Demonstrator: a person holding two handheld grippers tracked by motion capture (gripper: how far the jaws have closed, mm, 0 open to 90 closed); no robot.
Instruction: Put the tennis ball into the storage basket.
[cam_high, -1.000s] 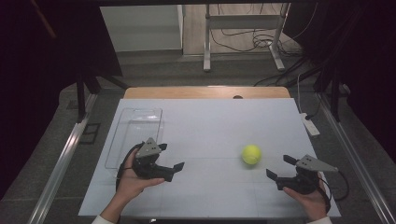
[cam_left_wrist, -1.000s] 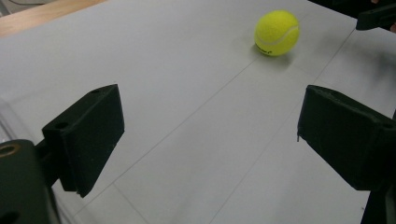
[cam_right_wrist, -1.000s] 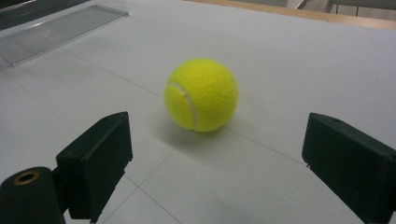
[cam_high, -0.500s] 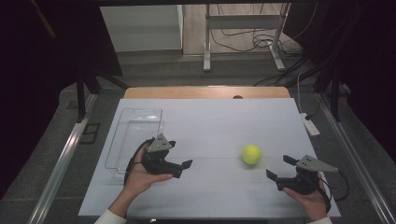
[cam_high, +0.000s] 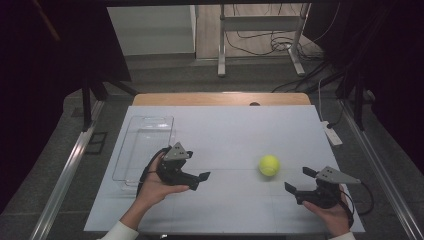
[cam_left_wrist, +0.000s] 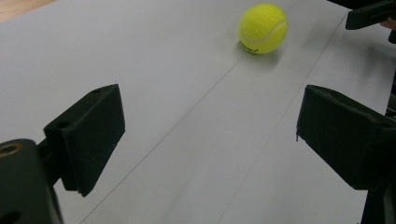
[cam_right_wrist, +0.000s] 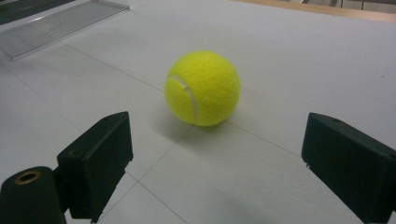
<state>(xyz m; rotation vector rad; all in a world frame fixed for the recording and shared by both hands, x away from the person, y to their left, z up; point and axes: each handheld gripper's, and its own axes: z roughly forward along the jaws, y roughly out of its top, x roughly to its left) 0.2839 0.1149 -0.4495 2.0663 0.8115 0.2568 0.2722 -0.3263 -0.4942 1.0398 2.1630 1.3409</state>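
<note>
- Step in hand, as we read it: the approach to the tennis ball (cam_high: 269, 165). Nothing gripped yet.
- Ball sits on the white table (cam_high: 240, 130), right of centre, on or just by a thin seam line. Free on all sides, nothing touching it.
- Our left gripper (cam_high: 197, 181) is low over the table, left of centre, pointing twd the ball. Jaws wide, nothing btwn them. In the left gripper view the ball (cam_left_wrist: 263, 28) is far up ahead and a bit right of the jaw gap, well apart.
- Our right gripper (cam_high: 299, 181) is near the front-right edge, jaws wide too, empty. In the right gripper view the ball (cam_right_wrist: 202, 88) is near and roughly centred btwn the jaws, but not yet inside them.
- Clear plastic tray (cam_high: 131, 165) lies at the table's left side, just behind the left hand. Looks empty; likely the drop spot, but that's our guess.
- Next move, our call: the right one is nearer and better lined up, so ease it fwd w/ jaws kept wide till the ball sits btwn the pads, then close at the ball's widest part.
- Watch out: it's round and on a smooth top, so a nudge from one jaw tip will roll it. Come in level and slow.
</note>
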